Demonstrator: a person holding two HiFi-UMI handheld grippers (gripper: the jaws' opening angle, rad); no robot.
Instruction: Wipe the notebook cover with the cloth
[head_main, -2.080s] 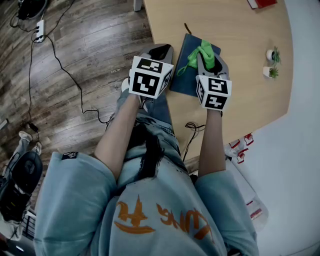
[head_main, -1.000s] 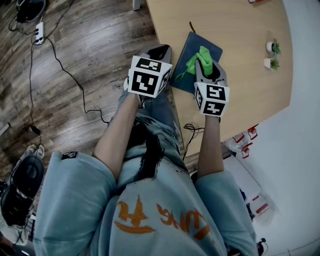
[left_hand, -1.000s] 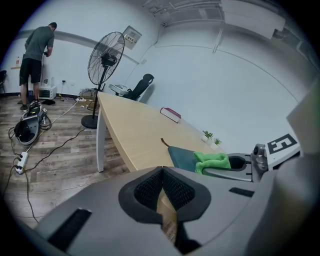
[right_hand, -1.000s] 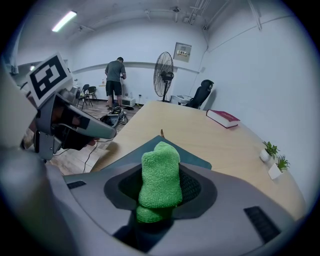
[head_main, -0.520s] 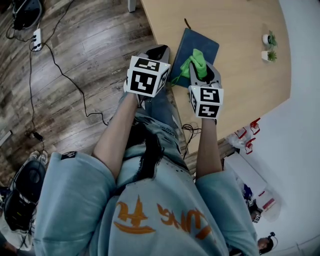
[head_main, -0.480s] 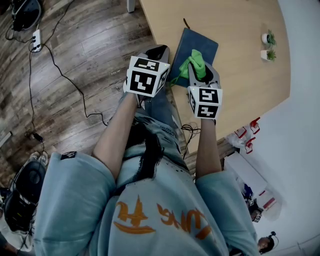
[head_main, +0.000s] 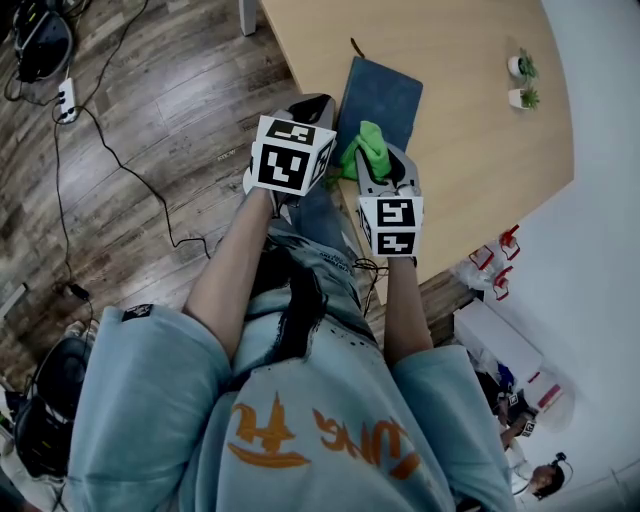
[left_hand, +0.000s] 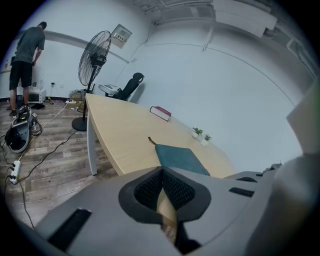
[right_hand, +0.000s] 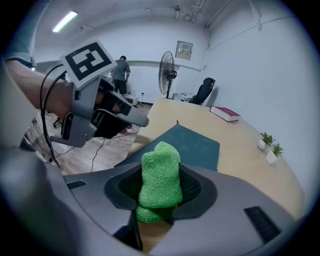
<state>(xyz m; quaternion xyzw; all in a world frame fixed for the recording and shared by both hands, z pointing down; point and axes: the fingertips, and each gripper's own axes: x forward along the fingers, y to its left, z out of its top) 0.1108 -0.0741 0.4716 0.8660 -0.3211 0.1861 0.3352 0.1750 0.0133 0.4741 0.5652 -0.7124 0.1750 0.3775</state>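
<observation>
Green cloth (right_hand: 159, 186) clamped between right gripper (right_hand: 161, 172) fingers (right_hand: 194, 189), notebook (right_hand: 192, 146) just beyond

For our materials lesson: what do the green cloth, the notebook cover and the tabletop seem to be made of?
The cloth: fuzzy looped pile, likely microfibre. The notebook cover: smooth matte dark teal, perhaps faux leather or card. The table: pale wood grain, low sheen, possibly laminate.

Wooden table (head_main: 470, 150): notebook (head_main: 380, 92), two potted plants (head_main: 517, 68), red book (left_hand: 160, 113).
</observation>
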